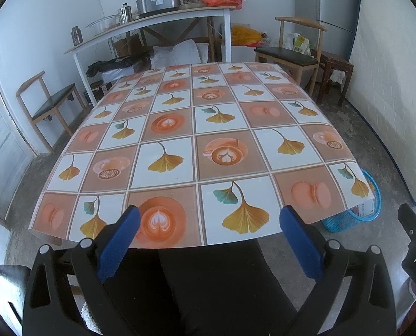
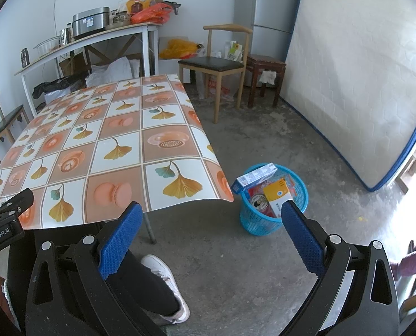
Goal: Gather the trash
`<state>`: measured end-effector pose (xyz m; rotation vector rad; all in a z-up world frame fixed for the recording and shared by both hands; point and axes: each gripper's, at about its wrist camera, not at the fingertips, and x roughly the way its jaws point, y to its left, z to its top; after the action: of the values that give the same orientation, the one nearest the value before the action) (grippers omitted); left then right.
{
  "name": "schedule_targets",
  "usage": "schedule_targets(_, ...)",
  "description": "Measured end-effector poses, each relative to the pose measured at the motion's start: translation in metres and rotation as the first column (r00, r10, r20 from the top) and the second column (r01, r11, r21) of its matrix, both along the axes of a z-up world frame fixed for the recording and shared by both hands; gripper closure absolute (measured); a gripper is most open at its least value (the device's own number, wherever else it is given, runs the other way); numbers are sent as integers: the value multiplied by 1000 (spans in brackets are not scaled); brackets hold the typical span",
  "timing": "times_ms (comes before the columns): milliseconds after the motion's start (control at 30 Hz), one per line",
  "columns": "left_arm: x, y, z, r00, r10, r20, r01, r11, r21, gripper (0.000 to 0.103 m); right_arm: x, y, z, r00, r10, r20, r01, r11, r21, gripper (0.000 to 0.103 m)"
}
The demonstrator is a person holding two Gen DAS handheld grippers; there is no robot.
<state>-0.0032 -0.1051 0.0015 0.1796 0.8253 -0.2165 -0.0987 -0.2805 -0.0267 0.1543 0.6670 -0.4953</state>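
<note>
Gaping empty: left gripper (image 1: 208,221), right gripper (image 2: 212,218); boxes fill blue mesh basket (image 2: 259,221).

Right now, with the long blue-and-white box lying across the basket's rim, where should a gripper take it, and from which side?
Grip the blue-and-white box across its narrow width near the middle, coming from above. It lies tilted over the blue basket rim, long faces exposed, other packets beside it. The right gripper is open and empty.
</note>
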Motion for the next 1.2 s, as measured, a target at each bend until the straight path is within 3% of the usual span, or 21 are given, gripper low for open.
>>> schedule_targets(1200,0,1,0,1000,0,-1,0,1000,0,6,1,3,0,1000,-9,1,9,1000,5,8)
